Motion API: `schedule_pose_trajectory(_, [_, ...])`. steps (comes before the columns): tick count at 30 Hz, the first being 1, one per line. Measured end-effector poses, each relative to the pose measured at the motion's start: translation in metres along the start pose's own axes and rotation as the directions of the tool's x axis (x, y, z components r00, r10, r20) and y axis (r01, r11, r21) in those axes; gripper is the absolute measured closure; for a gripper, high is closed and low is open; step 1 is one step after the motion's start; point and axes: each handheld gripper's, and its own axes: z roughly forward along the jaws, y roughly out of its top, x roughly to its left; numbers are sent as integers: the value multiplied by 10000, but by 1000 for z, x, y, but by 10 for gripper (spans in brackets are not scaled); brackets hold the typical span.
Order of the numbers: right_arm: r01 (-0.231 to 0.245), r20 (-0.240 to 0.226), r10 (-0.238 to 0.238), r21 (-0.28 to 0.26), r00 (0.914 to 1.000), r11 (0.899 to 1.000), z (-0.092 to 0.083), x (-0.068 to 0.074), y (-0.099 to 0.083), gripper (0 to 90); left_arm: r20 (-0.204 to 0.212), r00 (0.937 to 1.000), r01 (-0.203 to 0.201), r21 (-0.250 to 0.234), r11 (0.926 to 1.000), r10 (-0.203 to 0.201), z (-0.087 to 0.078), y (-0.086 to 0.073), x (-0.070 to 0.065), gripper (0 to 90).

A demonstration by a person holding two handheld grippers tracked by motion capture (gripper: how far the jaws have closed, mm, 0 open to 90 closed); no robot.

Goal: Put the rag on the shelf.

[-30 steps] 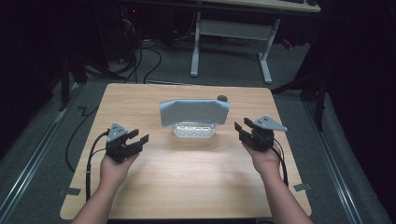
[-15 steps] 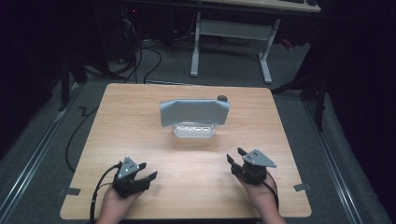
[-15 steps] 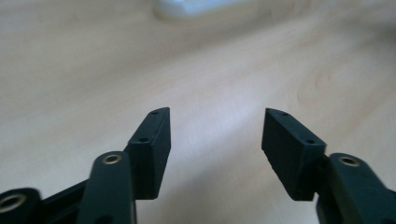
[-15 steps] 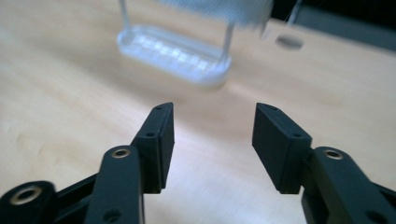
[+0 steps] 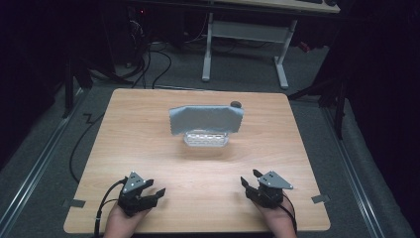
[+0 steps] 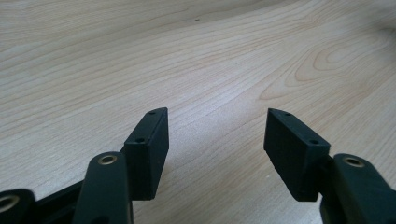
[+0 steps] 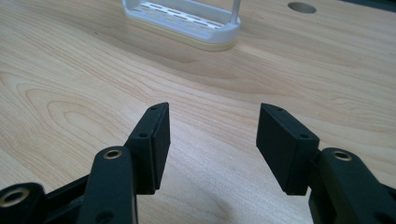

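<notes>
Grippers parked near table's near edge, left gripper and right gripper both released, jaws having just been opening, nothing between pads, bare wood under each. Sitting well apart from both: grey cloth draped over white rack mid-table, straight ahead between the two hands. Cloth's long axis running left-right across table. Looking about equally far from either hand, right gripper view facing rack base directly. Leaving open wood all round rack, small dark knob just behind cloth's right end, far edge well clear.
</notes>
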Motion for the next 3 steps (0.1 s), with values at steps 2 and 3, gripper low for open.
schedule_pose_trajectory(2, [-107, -20, 107, 33, 9999, 9999, 0, -2, -1, 450, -9, 10000, 32, -26, 10000, -32, -1, 0, 1, 410])
schedule_pose_trajectory(3, [-132, 14, 132, 45, 9999, 9999, 0, -2, -1, 450, -27, 10000, 61, -52, 10000, -61, -2, 0, 2, 410])
